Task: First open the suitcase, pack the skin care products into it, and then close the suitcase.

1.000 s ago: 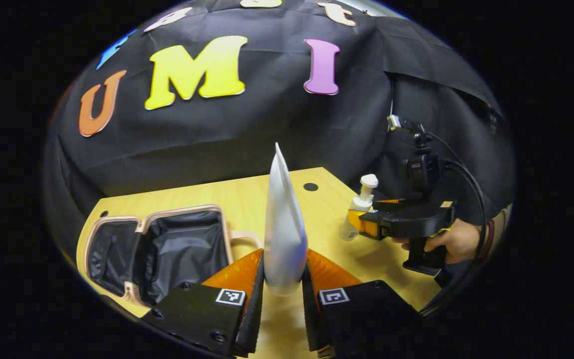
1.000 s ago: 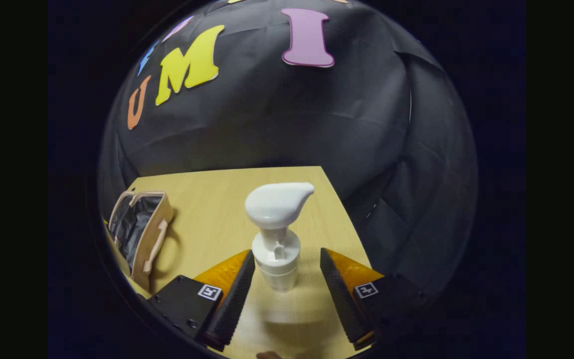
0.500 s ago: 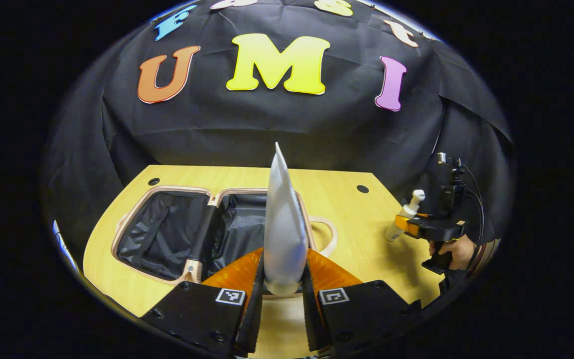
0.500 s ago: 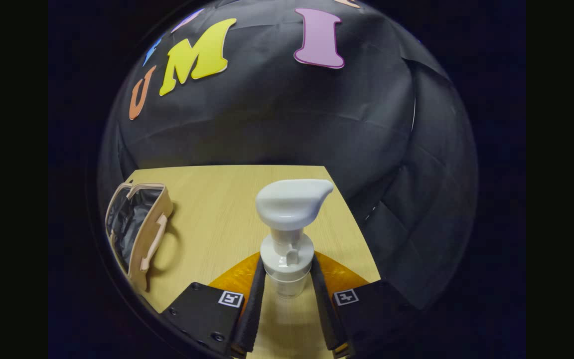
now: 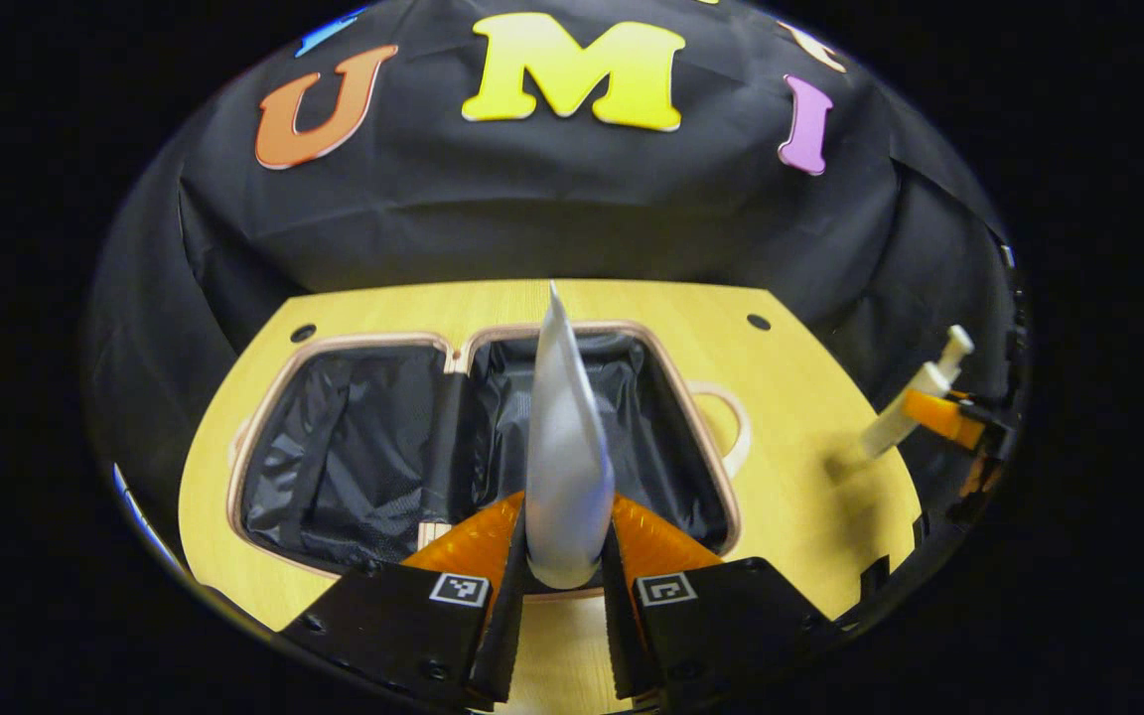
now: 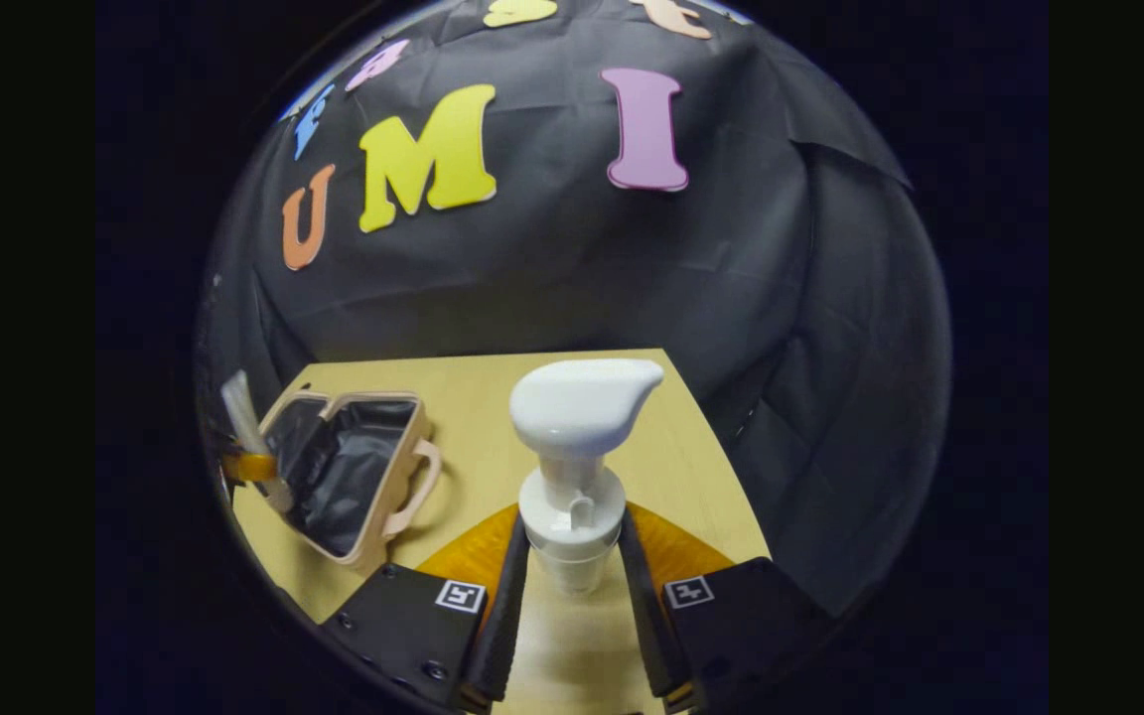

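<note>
Wooden table (image 5: 810, 497) carries the open suitcase (image 5: 373, 447), bare wood around its rim. Left gripper (image 5: 560, 581) pinches a white tube (image 5: 562, 467) above it; right gripper (image 6: 572, 586) clamps a pump bottle (image 6: 577, 437) well apart.

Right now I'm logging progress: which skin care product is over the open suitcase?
The flat white tube in the left gripper, above the suitcase. The pump bottle, in the right gripper, is off beside it.
</note>
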Demonstrator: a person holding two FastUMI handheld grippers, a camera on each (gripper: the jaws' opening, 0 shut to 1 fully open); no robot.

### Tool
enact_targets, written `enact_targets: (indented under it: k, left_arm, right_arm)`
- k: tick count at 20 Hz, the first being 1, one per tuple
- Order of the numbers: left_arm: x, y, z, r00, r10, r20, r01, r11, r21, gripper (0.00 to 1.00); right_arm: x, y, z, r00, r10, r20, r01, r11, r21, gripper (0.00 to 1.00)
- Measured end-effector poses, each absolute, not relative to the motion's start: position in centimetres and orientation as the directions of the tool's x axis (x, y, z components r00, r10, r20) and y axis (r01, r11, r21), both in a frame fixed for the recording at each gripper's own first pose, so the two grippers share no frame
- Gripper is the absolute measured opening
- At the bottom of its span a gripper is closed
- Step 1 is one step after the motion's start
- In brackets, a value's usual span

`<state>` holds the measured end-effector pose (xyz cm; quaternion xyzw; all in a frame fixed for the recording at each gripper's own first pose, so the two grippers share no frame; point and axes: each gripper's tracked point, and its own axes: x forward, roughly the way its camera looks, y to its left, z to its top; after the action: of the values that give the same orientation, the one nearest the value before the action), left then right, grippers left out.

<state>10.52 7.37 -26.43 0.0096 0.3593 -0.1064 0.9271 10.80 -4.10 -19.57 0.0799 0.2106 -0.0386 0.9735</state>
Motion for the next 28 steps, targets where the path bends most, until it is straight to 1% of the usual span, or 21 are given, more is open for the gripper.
enact_targets:
  k: [3, 4, 5, 7, 8, 9, 12, 14, 15, 16, 17, 19, 20, 21, 22, 23, 24, 25, 26, 27, 28]
  left_arm:
    - [11.3, 7.8, -30.0, 0.641, -0.181, -0.745, 0.213, 0.976, -0.054, 0.40]
    - [11.3, 7.9, -31.1, 0.609, -0.179, -0.773, 0.218, 0.974, -0.054, 0.40]
    - [11.4, 8.0, -31.9, 0.589, -0.177, -0.789, 0.216, 0.975, -0.058, 0.40]
    - [12.0, 7.9, -33.0, 0.551, -0.168, -0.817, 0.218, 0.975, -0.053, 0.40]
    - [12.5, 7.8, -33.0, 0.556, -0.164, -0.815, 0.219, 0.975, -0.047, 0.40]
    - [13.3, 7.5, -33.1, 0.560, -0.164, -0.812, 0.229, 0.973, -0.039, 0.40]
    - [14.0, 7.5, -34.6, 0.526, -0.144, -0.838, 0.228, 0.973, -0.024, 0.40]
    - [14.1, 7.7, -35.6, 0.505, -0.133, -0.853, 0.210, 0.977, -0.028, 0.40]
    - [14.1, 7.7, -35.9, 0.498, -0.135, -0.856, 0.204, 0.978, -0.036, 0.40]
    - [14.2, 7.7, -36.0, 0.497, -0.135, -0.857, 0.199, 0.979, -0.039, 0.40]
    - [14.5, 7.6, -36.0, 0.504, -0.139, -0.852, 0.196, 0.980, -0.044, 0.40]
    - [14.2, 7.4, -35.8, 0.499, -0.145, -0.854, 0.196, 0.979, -0.052, 0.40]
    - [14.1, 6.9, -35.6, 0.503, -0.169, -0.847, 0.209, 0.975, -0.071, 0.41]
    - [14.1, 6.3, -35.0, 0.516, -0.197, -0.834, 0.226, 0.970, -0.089, 0.46]
    - [13.9, 5.6, -33.9, 0.535, -0.232, -0.812, 0.244, 0.963, -0.114, 0.60]
    - [13.6, 5.0, -32.6, 0.557, -0.262, -0.788, 0.262, 0.956, -0.132, 0.51]
    - [13.2, 4.7, -31.2, 0.584, -0.285, -0.760, 0.280, 0.950, -0.141, 0.77]
    - [12.9, 4.8, -29.6, 0.617, -0.299, -0.728, 0.291, 0.946, -0.142, 0.70]
    - [12.4, 5.2, -27.9, 0.654, -0.307, -0.691, 0.298, 0.945, -0.137, 0.80]
    - [11.9, 5.7, -26.1, 0.686, -0.314, -0.657, 0.303, 0.943, -0.134, 0.92]
    - [11.2, 6.7, -24.7, 0.716, -0.312, -0.624, 0.303, 0.945, -0.125, 0.90]
  right_arm:
    - [6.8, -2.7, -17.5, 0.916, -0.061, -0.397, 0.115, 0.987, 0.112, 0.48]
    - [5.7, -1.8, -17.2, 0.916, -0.055, -0.398, 0.110, 0.987, 0.117, 0.46]
    - [4.8, -1.1, -17.0, 0.916, -0.051, -0.398, 0.108, 0.986, 0.124, 0.48]
    - [3.5, 0.2, -16.4, 0.921, -0.050, -0.385, 0.105, 0.987, 0.123, 0.48]
    - [3.2, 0.8, -16.4, 0.921, -0.048, -0.387, 0.100, 0.988, 0.117, 0.46]
    - [2.9, 1.5, -16.6, 0.918, -0.040, -0.395, 0.093, 0.989, 0.114, 0.48]
    - [2.8, 3.2, -16.9, 0.909, -0.009, -0.416, 0.067, 0.990, 0.124, 0.47]
    - [3.2, 3.9, -17.2, 0.902, 0.001, -0.431, 0.050, 0.993, 0.106, 0.48]
    - [3.4, 4.2, -17.2, 0.900, 0.002, -0.436, 0.045, 0.994, 0.098, 0.46]
    - [3.7, 4.6, -17.2, 0.898, 0.007, -0.440, 0.039, 0.995, 0.097, 0.48]
    - [3.8, 5.1, -17.0, 0.897, 0.019, -0.441, 0.028, 0.995, 0.100, 0.46]
    - [4.6, 6.3, -16.7, 0.895, 0.046, -0.443, -0.001, 0.995, 0.100, 0.48]
    - [5.1, 7.1, -16.4, 0.893, 0.062, -0.445, -0.021, 0.995, 0.097, 0.48]
    - [5.6, 7.8, -16.2, 0.892, 0.079, -0.446, -0.040, 0.994, 0.097, 0.48]
    - [6.4, 8.7, -15.8, 0.890, 0.095, -0.445, -0.054, 0.993, 0.104, 0.48]
    - [7.2, 9.6, -15.5, 0.889, 0.113, -0.445, -0.069, 0.991, 0.116, 0.48]
    - [8.0, 10.7, -15.2, 0.886, 0.131, -0.446, -0.084, 0.989, 0.124, 0.48]
    - [9.0, 11.9, -15.0, 0.882, 0.148, -0.448, -0.101, 0.987, 0.127, 0.48]
    - [10.0, 13.2, -14.8, 0.878, 0.164, -0.450, -0.120, 0.985, 0.125, 0.48]
    - [10.9, 14.5, -14.8, 0.872, 0.175, -0.456, -0.134, 0.983, 0.122, 0.48]
    - [11.8, 15.8, -15.0, 0.863, 0.186, -0.470, -0.143, 0.982, 0.125, 0.48]
